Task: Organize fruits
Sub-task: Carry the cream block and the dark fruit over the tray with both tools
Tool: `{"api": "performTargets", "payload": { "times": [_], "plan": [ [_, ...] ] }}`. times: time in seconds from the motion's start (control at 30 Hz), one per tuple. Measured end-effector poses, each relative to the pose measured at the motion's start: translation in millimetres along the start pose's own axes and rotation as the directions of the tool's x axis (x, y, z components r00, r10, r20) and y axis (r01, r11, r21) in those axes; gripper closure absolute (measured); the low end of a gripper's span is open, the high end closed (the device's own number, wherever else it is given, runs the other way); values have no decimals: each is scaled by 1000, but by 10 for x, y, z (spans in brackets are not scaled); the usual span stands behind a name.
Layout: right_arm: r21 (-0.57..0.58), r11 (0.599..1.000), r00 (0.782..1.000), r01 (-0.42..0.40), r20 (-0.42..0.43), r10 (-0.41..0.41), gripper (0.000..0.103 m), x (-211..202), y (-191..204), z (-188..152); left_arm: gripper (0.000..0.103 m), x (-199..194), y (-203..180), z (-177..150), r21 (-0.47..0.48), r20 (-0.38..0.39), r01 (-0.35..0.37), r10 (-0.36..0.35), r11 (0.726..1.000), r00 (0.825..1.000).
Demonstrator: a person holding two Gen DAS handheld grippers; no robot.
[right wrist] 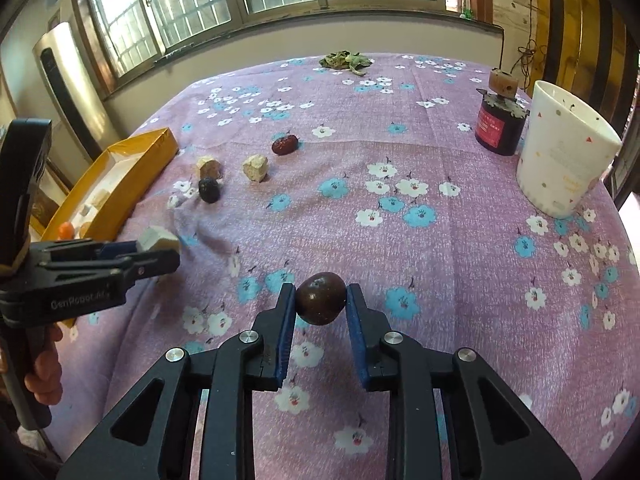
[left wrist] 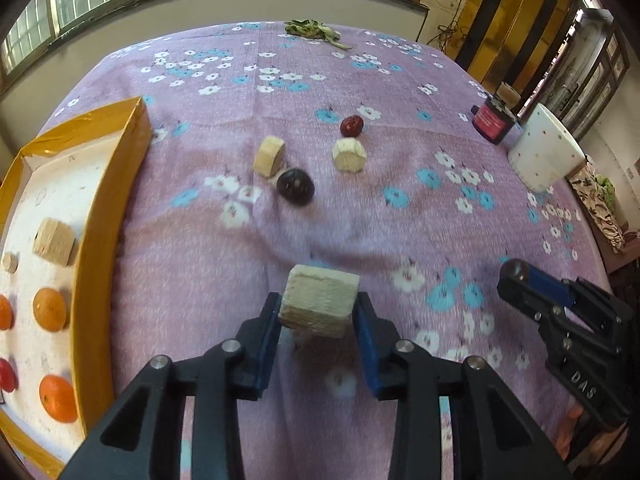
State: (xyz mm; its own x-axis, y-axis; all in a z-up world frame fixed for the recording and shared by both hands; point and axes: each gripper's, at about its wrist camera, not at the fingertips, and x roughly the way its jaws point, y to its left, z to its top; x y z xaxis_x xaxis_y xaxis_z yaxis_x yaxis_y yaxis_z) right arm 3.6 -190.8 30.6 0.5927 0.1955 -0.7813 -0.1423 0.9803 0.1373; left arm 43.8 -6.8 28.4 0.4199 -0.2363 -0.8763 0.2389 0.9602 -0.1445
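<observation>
Now both carry loads: left tool clamps a pale chunk, right tool a dark fruit; next, lower each into the yellow tray.

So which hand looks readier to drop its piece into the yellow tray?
Probably the left: the left gripper, holding the pale block, sits beside the yellow tray. The right gripper, holding the dark fruit, is farther away.

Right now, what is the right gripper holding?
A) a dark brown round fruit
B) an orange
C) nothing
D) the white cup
A: in the right wrist view the right gripper is shut on a dark brown round fruit, lifted off the cloth.
</observation>
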Motion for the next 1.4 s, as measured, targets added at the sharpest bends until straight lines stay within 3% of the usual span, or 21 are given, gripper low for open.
{"api": "performTargets", "payload": {
  "times": [0.33,0.77,1.13,1.4],
  "plan": [
    [0,999,998,40,-40,-40,79,-58,270,-219,64,-144,153,-325,4,-32,26,-26,1000,999],
    [-37,998,999,50,6,-50,79,-231,769,-46,64,-599,439,-295,10,57,60,-60,998,997],
    [-84,996,999,-40,-1,40,79,-57,1429,350,64,-864,1186,-228,-86,115,2,7,996,993],
    [-146,985,996,-92,-12,91,79,215,1989,732,64,-913,1847,-136,-162,115,-59,78,985,990]
  ]
}}
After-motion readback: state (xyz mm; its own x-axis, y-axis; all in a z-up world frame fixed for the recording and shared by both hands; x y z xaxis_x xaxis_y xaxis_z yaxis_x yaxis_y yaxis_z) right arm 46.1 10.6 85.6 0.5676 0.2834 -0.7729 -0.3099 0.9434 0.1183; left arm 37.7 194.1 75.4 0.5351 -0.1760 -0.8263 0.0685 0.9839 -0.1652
